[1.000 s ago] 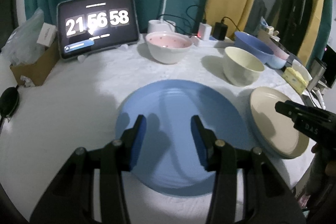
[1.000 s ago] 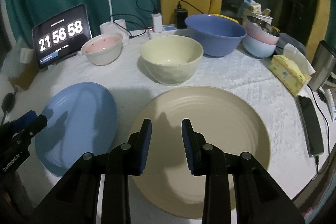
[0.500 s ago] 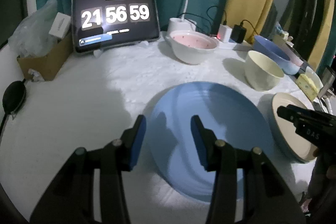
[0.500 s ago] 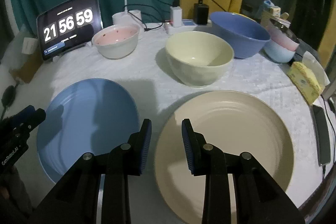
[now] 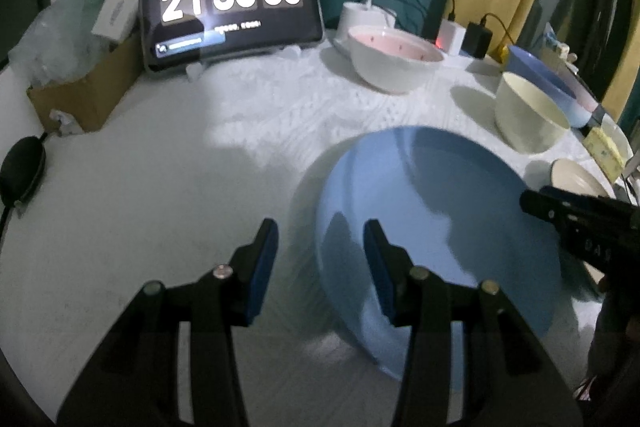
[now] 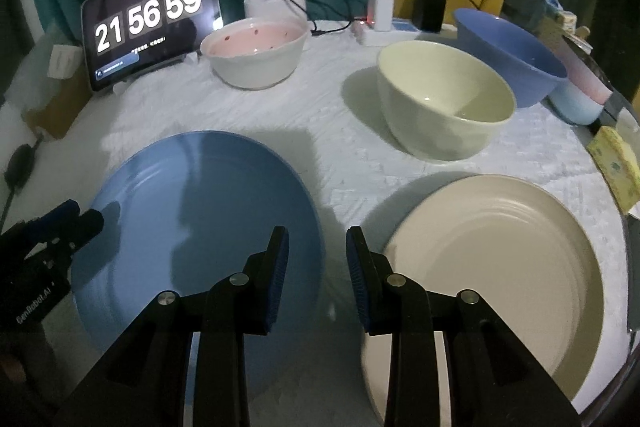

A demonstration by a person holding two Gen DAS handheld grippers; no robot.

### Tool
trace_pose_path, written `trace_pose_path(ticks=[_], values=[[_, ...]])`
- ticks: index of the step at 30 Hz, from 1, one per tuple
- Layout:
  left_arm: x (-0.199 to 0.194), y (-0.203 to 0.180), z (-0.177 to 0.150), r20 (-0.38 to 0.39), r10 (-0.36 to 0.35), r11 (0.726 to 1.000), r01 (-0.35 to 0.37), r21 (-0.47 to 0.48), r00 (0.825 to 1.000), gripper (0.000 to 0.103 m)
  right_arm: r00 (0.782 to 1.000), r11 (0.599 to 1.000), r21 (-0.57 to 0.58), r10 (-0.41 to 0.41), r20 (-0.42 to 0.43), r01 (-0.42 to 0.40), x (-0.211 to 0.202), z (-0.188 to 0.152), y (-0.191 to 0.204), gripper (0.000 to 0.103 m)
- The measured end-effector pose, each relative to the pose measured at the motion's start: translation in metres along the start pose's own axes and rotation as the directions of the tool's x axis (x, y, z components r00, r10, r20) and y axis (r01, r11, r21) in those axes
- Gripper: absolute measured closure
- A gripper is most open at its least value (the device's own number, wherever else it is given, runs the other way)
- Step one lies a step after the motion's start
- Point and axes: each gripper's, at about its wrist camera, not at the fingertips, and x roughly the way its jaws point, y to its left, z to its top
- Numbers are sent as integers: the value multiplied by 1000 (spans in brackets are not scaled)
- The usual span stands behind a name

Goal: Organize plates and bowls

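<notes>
Round surface [image 6: 320, 115] w/ white textured cloth carries everything. Blue plate [image 6: 200, 227] lies flat at front left; beige plate [image 6: 492, 267] flat at front right, a strip of cloth between them, not touching. Blue bowl [image 6: 508, 47] sits at back right, tilted, w/ pink and pale-blue bowls [image 6: 580, 95] nested just behind it at the edge. Cream bowl [image 6: 444, 99] stands upright just in front of the blue bowl, behind the beige plate. Pink-inside white bowl [image 6: 256, 51] upright at back centre, near the tablet [image 6: 148, 19] reading 21 56 59. Cardboard box [image 5: 88, 91] w/ plastic bag at far left. Yellow sponge [image 6: 616, 163] at the right edge, beside the beige plate. White lamp base [image 6: 276, 3], white and black chargers [image 6: 404, 9] w/ cables along the back. Left gripper [image 5: 320, 259]: jaws apart, holding nothing, above the surface; its right finger is over the blue plate's left rim, left finger over bare cloth. Right gripper [image 6: 318, 275]: jaws apart, empty, hovering over the gap between the two plates; left finger overlaps the blue plate's right edge, right finger the beige plate's left edge. Contact w/ either plate can't be told.
</notes>
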Motion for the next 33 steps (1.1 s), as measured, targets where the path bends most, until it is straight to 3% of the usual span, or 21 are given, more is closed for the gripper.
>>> trace_pose_path(ticks=[6,21,26,33], values=[[14,0,-3,-46,3,1000,-2,11,999,57,1000,1000,-12,-2,-31,2,15,4,5,71],[14,-14,-2,-44,-29,996,33,81,999,58,999,999,-31,25,-35,-26,26,6,7,73],[13,-12,-2,-41,-29,998,31,63,999,70,999,999,-24,37,-35,-38,23,3,5,77],[5,-14,-5,-30,-33,997,35,68,999,71,999,999,-21,42,-15,-42,13,0,3,81]])
